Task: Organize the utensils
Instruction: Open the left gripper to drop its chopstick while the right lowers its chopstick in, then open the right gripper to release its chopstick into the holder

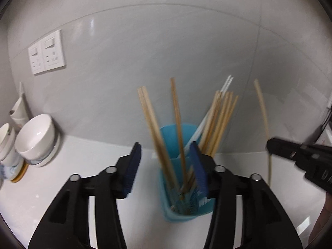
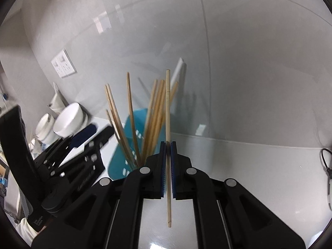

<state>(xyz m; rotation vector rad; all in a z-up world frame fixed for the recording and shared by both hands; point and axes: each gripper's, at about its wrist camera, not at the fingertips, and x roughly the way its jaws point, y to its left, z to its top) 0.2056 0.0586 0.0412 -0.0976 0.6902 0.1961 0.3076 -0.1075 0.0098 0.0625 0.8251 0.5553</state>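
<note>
Chopstick (image 2: 168, 137) is clamped upright in my right tongs (image 2: 168, 166), long axis near vertical, tips sticking out above and below the pads. Blue holder (image 2: 132, 137) sits just left of it on the counter (image 2: 249, 166), already full of sticks. Left tongs (image 1: 166, 166) are open, straddling the holder with nothing gripped. So I reckon it's a short sideways shift, then down.

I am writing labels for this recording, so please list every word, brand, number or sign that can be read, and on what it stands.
"Data": seemingly the first word of the small white print on the left gripper; the rest is too small.
White letters on the right gripper: cut off, unreadable.
White marking on the blue chopstick holder: blurred, unreadable.
</note>
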